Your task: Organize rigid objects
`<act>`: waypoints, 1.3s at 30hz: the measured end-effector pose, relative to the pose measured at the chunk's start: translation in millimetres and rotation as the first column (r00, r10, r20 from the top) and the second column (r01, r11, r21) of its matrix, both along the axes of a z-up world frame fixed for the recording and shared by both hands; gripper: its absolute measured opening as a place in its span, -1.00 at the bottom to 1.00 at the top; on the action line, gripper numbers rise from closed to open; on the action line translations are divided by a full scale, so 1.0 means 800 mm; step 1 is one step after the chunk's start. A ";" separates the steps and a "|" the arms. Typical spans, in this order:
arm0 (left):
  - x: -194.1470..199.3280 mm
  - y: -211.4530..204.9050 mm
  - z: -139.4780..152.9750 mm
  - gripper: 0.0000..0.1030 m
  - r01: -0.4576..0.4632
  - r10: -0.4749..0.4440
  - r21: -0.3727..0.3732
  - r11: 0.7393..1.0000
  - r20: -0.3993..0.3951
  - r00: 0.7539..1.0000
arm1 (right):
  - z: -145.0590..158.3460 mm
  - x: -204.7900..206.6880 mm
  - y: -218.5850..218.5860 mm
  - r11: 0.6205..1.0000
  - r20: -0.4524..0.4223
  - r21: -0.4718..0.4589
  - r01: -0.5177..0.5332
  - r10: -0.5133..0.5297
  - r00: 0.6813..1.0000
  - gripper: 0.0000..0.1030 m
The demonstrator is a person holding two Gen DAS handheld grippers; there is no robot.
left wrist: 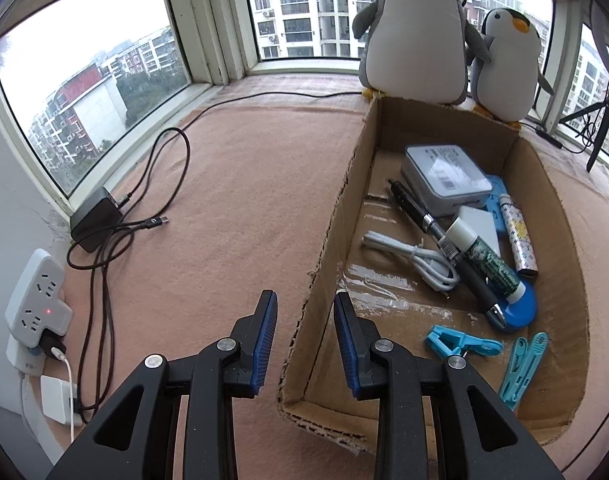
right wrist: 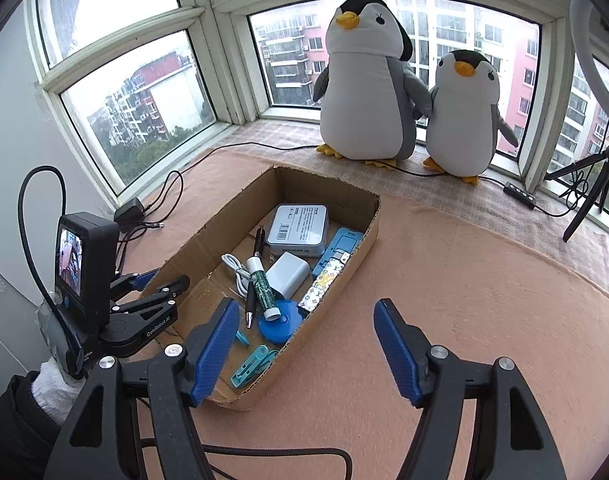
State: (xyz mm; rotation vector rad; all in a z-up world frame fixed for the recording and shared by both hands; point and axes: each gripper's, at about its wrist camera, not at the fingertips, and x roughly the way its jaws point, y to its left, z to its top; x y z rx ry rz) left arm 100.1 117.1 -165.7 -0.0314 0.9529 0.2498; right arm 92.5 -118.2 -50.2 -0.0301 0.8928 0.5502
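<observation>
Right gripper (right wrist: pixel 306 344) gapes empty above the mat (right wrist: pixel 464 300), beside the box (right wrist: pixel 344 280).
Left gripper (left wrist: pixel 304 336) is closed narrow, astride the box wall; pen (left wrist: pixel 408 200), tin (left wrist: pixel 444 176) and clips (left wrist: pixel 460 344) lie inside.

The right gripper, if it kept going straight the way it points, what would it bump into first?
Probably the bare pink blanket just right of the brown cardboard box. The open right gripper holds nothing, and nothing else seems to lie ahead, though depth is hard to judge.
</observation>
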 end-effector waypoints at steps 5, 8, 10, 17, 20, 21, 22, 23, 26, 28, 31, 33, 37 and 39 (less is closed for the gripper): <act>-0.015 -0.004 0.029 -0.38 0.001 -0.001 -0.012 1.000 0.045 0.999 | 0.017 -0.013 -0.009 1.000 0.029 0.021 0.014 -0.015 0.999 0.30; -0.026 -0.011 0.053 -0.38 0.009 -0.008 -0.014 1.000 0.082 0.997 | 0.028 -0.020 -0.016 0.999 0.046 0.037 0.024 -0.026 0.999 0.33; -0.033 -0.017 0.070 -0.37 0.015 -0.013 -0.017 1.000 0.108 0.994 | 0.036 -0.025 -0.021 0.998 0.055 0.049 0.034 -0.037 0.998 0.35; -0.064 -0.047 0.130 -0.06 0.062 -0.058 -0.012 0.998 0.199 0.978 | 0.062 -0.044 -0.040 0.994 0.088 0.090 0.066 -0.074 0.993 0.37; -0.076 -0.062 0.153 -0.03 0.088 -0.085 -0.003 0.996 0.231 0.969 | 0.072 -0.054 -0.045 0.992 0.108 0.097 0.075 -0.085 0.990 0.40; -0.078 -0.066 0.158 -0.02 0.094 -0.091 0.001 0.996 0.237 0.967 | 0.074 -0.057 -0.046 0.992 0.116 0.097 0.076 -0.087 0.990 0.42; -0.081 -0.069 0.163 0.01 0.099 -0.097 0.005 0.995 0.242 0.965 | 0.077 -0.060 -0.047 0.992 0.122 0.097 0.076 -0.087 0.989 0.42; -0.085 -0.073 0.169 0.09 0.101 -0.099 0.006 0.995 0.248 0.964 | 0.079 -0.062 -0.047 0.992 0.124 0.098 0.075 -0.087 0.988 0.43; -0.094 -0.078 0.177 0.25 0.100 -0.098 0.004 0.995 0.258 0.961 | 0.084 -0.069 -0.048 0.992 0.133 0.106 0.073 -0.087 0.987 0.46; -0.099 -0.079 0.181 0.38 0.097 -0.095 0.007 0.995 0.256 0.962 | 0.086 -0.073 -0.048 0.992 0.139 0.106 0.073 -0.088 0.986 0.50; -0.107 -0.079 0.185 0.61 0.088 -0.088 0.010 0.996 0.255 0.963 | 0.089 -0.079 -0.047 0.991 0.146 0.111 0.075 -0.091 0.985 0.56; -0.112 -0.077 0.187 0.73 0.077 -0.077 0.012 0.997 0.258 0.963 | 0.091 -0.083 -0.046 0.991 0.153 0.107 0.083 -0.099 0.983 0.57; -0.121 -0.074 0.195 0.90 0.061 -0.065 0.024 0.998 0.266 0.962 | 0.092 -0.090 -0.043 0.992 0.166 0.087 0.096 -0.110 0.980 0.63; -0.125 -0.073 0.198 0.92 0.052 -0.060 0.036 0.998 0.270 0.961 | 0.092 -0.093 -0.043 0.991 0.171 0.088 0.103 -0.117 0.978 0.74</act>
